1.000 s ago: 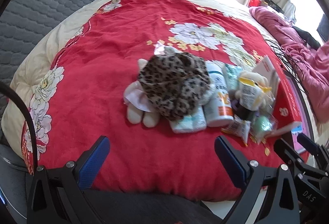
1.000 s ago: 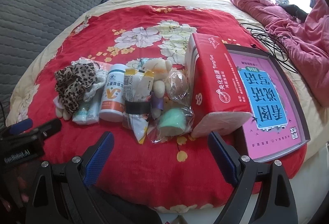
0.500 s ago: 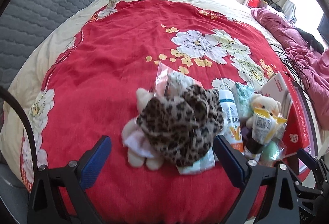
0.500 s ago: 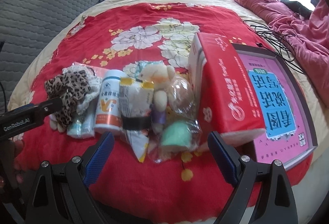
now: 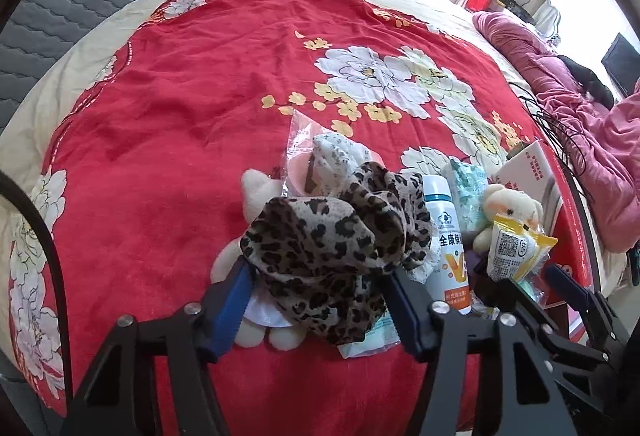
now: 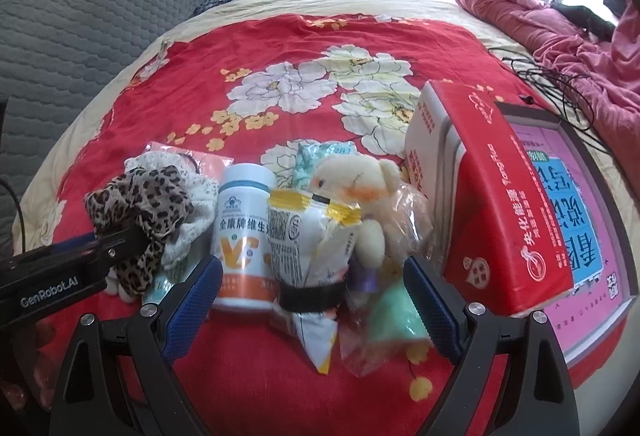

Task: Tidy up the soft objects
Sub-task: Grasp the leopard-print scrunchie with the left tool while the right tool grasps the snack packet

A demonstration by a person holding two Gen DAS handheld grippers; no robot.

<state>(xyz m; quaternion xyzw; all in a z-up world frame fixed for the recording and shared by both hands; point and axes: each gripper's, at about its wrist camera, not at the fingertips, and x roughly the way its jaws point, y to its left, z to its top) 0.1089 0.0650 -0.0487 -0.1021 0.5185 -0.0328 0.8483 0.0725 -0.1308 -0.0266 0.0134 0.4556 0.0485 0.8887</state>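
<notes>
Now the left claw [image 5: 320,300], its jaws just closing, is bracketing the leopard-print cloth [image 5: 336,248] lying at the left end of the pile on the red bedspread [image 5: 192,123], pads at its sides; the right claw [image 6: 316,296] is hanging spread apart over the snack packet [image 6: 308,248]

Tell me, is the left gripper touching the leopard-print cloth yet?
Touching. The left wrist view shows the left gripper closing around the leopard-print cloth, both blue pads against its folds.
</notes>
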